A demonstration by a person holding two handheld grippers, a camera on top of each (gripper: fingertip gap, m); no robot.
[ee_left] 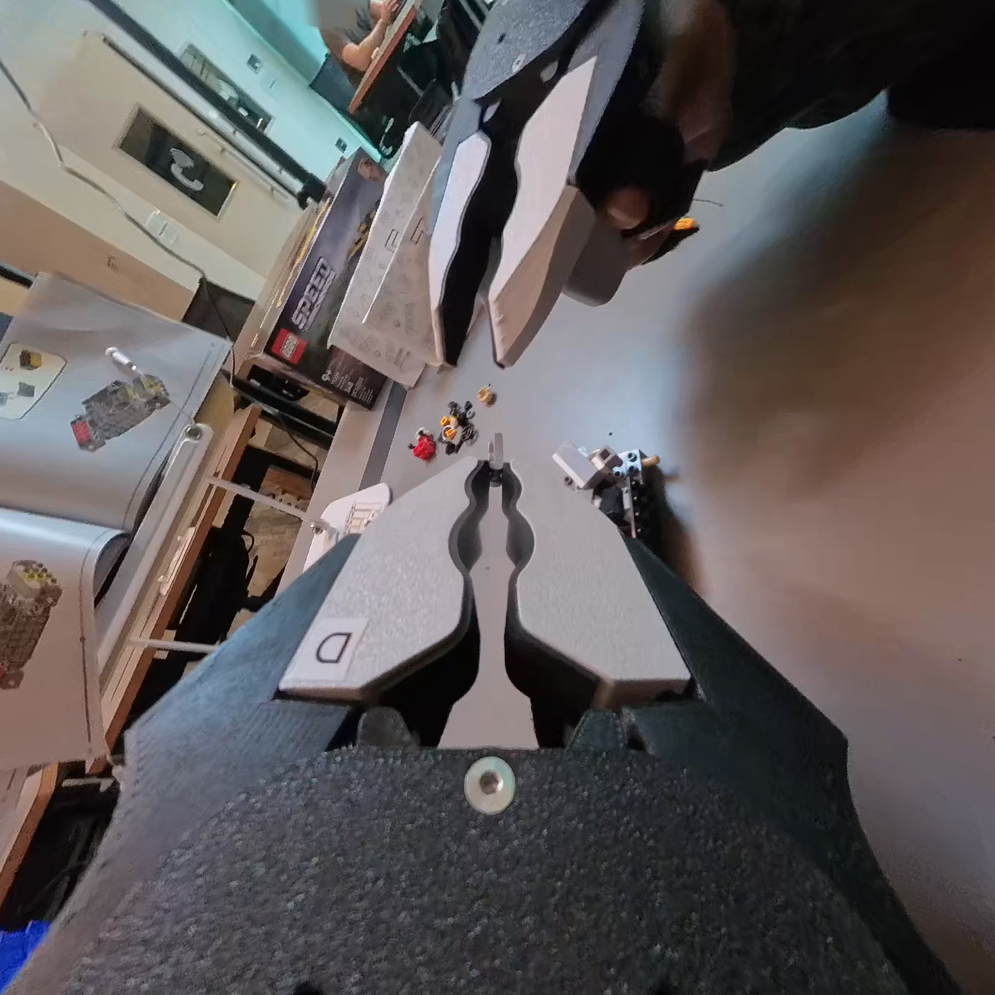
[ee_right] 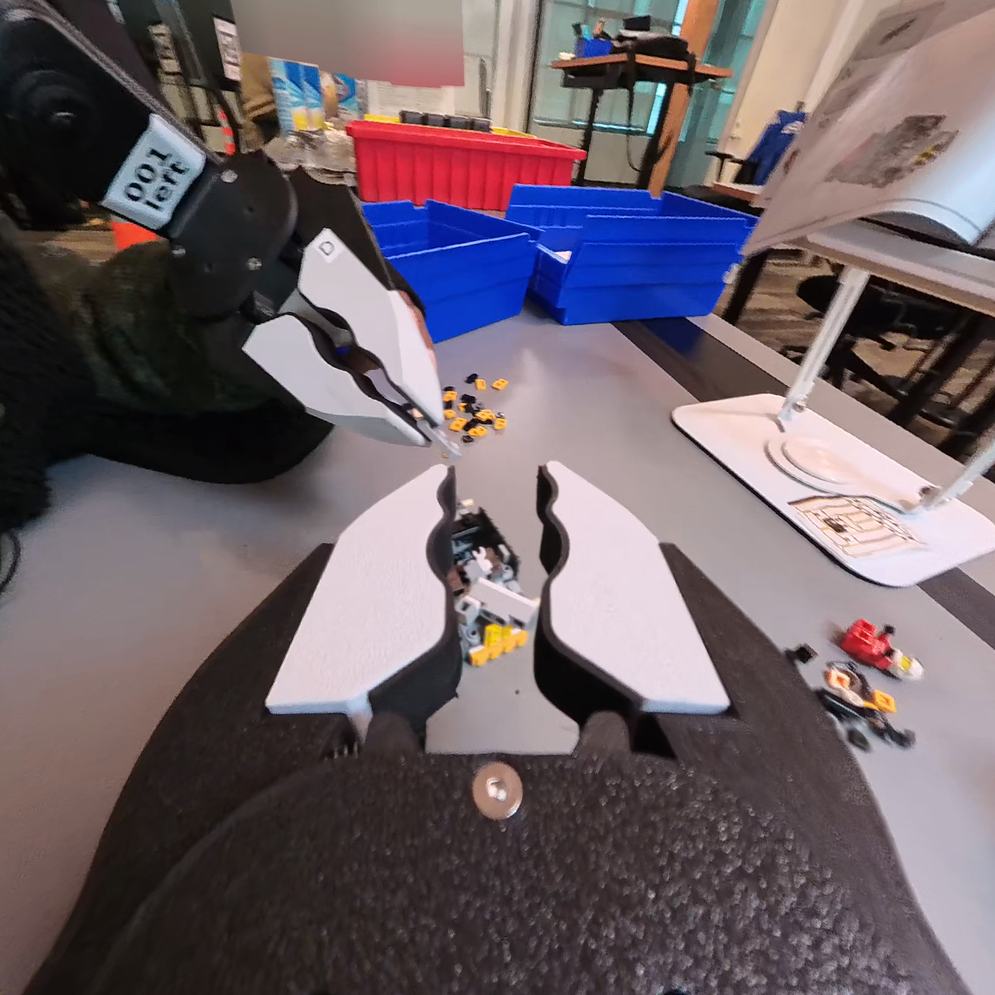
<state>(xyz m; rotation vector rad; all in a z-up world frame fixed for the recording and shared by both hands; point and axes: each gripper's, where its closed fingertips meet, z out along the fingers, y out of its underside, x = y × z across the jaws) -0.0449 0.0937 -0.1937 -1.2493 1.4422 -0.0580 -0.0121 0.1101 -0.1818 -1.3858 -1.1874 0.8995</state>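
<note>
Left wrist view: a small light-grey brick piece (ee_left: 496, 451) is pinched at the very tips of the left claw (ee_left: 495, 467), whose fingers are closed on it, with the piece's long axis running straight out along the fingers. A partly built brick model (ee_left: 619, 474) is seen just to the right of those tips, lying on the grey table (ee_left: 754, 700). Loose red (ee_left: 424, 446), black-and-orange (ee_left: 457, 425) and tan (ee_left: 487, 396) pieces are scattered a little farther off to the left.

In the right wrist view, the right claw (ee_right: 495, 474) is shown spread open with nothing gripped; the model (ee_right: 484, 581) lies on the table between its fingers, and no pad can be seen pressing on it. The left claw (ee_right: 439, 439) is met just beyond the right claw's left fingertip, its piece (ee_right: 449, 448) angled down toward the model's far end. Of the two claws, the right is the nearer to the model. A cluster of orange and black pieces (ee_right: 476, 412) lies just behind, and blue bins (ee_right: 592, 258) stand at the far edge.
</note>
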